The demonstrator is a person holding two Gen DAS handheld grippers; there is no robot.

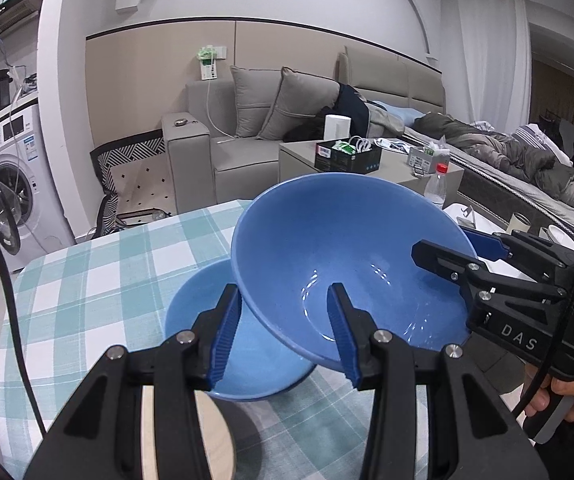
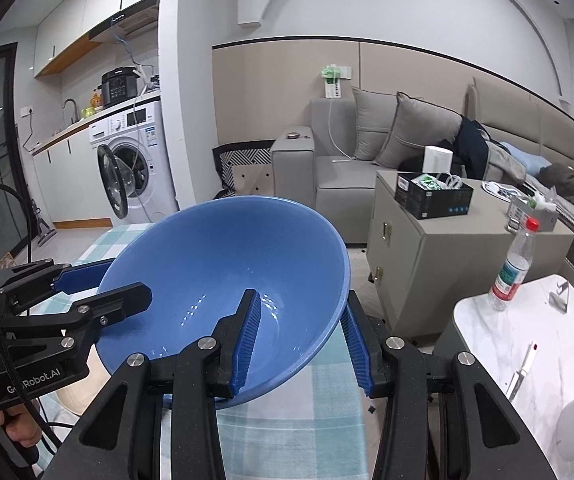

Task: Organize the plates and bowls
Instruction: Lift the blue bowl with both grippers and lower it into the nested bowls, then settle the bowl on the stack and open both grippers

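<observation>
A large blue bowl (image 1: pixel 347 248) hangs tilted above the checked tablecloth (image 1: pixel 107 272), gripped at opposite sides of its rim. My left gripper (image 1: pixel 283 294) is shut on the near rim, one finger inside the bowl and one outside. From the right, my right gripper (image 1: pixel 443 244) clamps the other rim. In the right wrist view the same bowl (image 2: pixel 215 264) fills the centre, with the right gripper (image 2: pixel 301 300) shut on its right rim and the left gripper (image 2: pixel 127 276) on its left rim. A second blue bowl (image 1: pixel 195 304) rests on the cloth just under the lifted one.
A clear plastic bottle (image 2: pixel 511 268) with a red cap stands on a white marble side table (image 2: pixel 507 344) to the right. Behind are a grey cabinet (image 2: pixel 427 248) with a black box, a grey sofa (image 2: pixel 347 168) and a washing machine (image 2: pixel 135 168).
</observation>
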